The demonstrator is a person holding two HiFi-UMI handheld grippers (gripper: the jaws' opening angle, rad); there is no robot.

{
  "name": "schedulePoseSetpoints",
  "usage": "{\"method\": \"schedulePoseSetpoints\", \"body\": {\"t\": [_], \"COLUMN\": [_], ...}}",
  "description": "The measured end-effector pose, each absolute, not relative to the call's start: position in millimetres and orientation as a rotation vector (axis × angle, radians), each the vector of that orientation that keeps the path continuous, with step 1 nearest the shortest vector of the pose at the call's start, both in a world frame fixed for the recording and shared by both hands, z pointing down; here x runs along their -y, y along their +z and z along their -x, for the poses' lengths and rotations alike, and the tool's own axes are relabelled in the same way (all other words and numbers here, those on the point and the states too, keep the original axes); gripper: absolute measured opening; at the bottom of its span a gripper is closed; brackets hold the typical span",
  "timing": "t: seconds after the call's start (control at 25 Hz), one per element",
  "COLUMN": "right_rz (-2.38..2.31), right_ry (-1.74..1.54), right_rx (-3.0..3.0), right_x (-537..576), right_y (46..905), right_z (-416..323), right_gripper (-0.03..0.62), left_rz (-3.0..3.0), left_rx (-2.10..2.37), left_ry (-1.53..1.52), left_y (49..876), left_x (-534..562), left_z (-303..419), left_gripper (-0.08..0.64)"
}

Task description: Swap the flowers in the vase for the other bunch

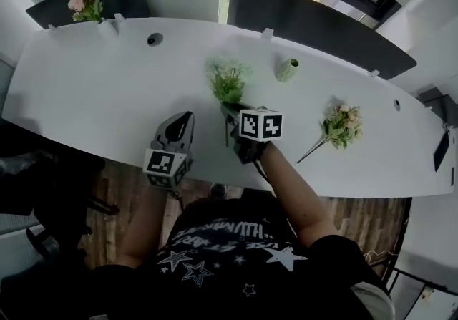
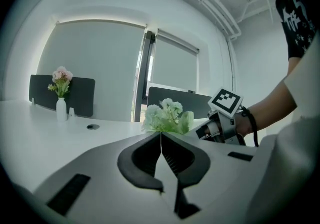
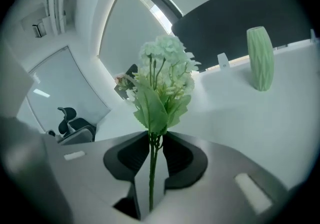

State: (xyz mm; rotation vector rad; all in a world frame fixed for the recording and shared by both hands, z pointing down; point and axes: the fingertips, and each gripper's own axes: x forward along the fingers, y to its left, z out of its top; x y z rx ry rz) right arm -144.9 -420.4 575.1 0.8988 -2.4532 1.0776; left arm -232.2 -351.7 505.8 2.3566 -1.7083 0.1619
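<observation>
Right gripper view: right gripper (image 3: 150, 138) grasps green bunch (image 3: 165, 80) by thin stem; left gripper (image 2: 161, 137) clenched, empty; risk: stem may slip.

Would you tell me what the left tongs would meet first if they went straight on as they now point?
Probably the green bunch held in the right tongs, though depth is unclear.

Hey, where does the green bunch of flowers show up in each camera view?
Head view: green bunch at mid-table, just above the right gripper.
Left gripper view: green bunch at centre, beyond the shut jaws.
Right gripper view: green bunch at centre, stem clamped between the jaws.
Shared landmark: dark divider panel behind it.
</observation>
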Motion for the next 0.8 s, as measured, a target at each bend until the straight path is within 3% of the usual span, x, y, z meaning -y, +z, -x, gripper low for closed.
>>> {"method": "schedulePoseSetpoints", "body": {"t": [0.44,0.52,0.6,0.8], "right_rz": [-1.038,-1.107,-1.151,-1.213], "right_ry": [0.959,0.91,0.877,0.892], "right_rx": [2.518,2.529,2.55,2.575], "right_x": [416.2,414.4,410.3,400.5], "right_y": [550.8,539.7,528.4,513.0], "right_z": [137.7,123.6,108.4,68.5], "right_gripper": [0.101,0.085,0.003,0.002], "left_rz": [-2.382,-2.388,-2.405,-2.477], "left_rx": [1.665,1.653,1.64,1.559], "left_ry": [0.149,0.148,0.143,0.139], "left_y": [504.9,505.1,507.1,506.6], "left_x": [343.6,344.2,346.4,354.1], "left_z": [236.6,232.9,226.8,195.1], "left_gripper": [0.011,0.011,0.009,0.008]}}
